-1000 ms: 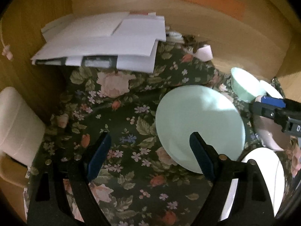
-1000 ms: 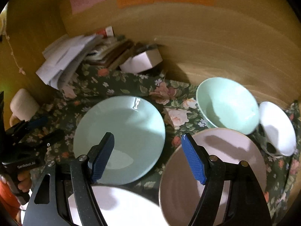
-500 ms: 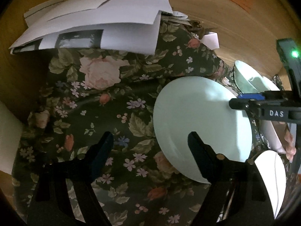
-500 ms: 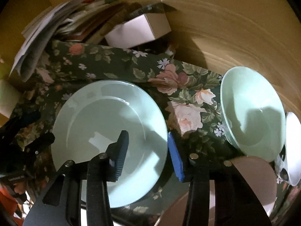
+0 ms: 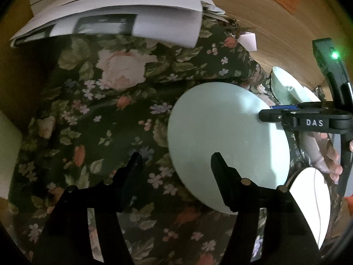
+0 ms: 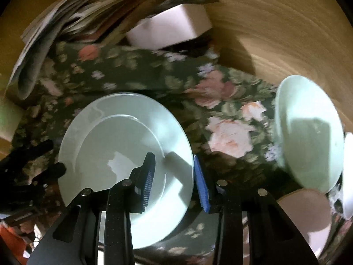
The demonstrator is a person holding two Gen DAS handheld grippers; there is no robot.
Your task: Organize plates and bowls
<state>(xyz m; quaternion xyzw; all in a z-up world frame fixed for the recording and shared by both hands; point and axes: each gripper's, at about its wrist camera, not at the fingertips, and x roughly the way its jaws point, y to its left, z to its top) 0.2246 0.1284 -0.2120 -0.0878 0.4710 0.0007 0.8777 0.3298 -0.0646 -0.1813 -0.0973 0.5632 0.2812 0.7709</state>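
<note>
A pale green plate (image 6: 123, 145) lies on the floral cloth; it also shows in the left wrist view (image 5: 222, 132). My right gripper (image 6: 174, 172) straddles the plate's right rim, one finger over the plate, one outside, jaws narrowed but apart. In the left wrist view it reaches over the plate's far edge (image 5: 271, 112). My left gripper (image 5: 176, 165) is open and empty, low over the cloth at the plate's left rim. A pale green bowl (image 6: 308, 130) stands to the right, a pink plate (image 6: 308, 216) in front of it, a white plate (image 5: 313, 198) nearby.
A stack of papers (image 5: 119, 19) and a white box (image 6: 169, 26) lie at the back against the wooden wall (image 6: 275, 22). A white bowl (image 6: 349, 176) sits at the far right edge. A cream object (image 5: 6, 150) is at the left.
My right gripper has moved down and forward onto the green plate's right rim and its jaws have narrowed. My left gripper has dropped closer to the cloth beside the plate.
</note>
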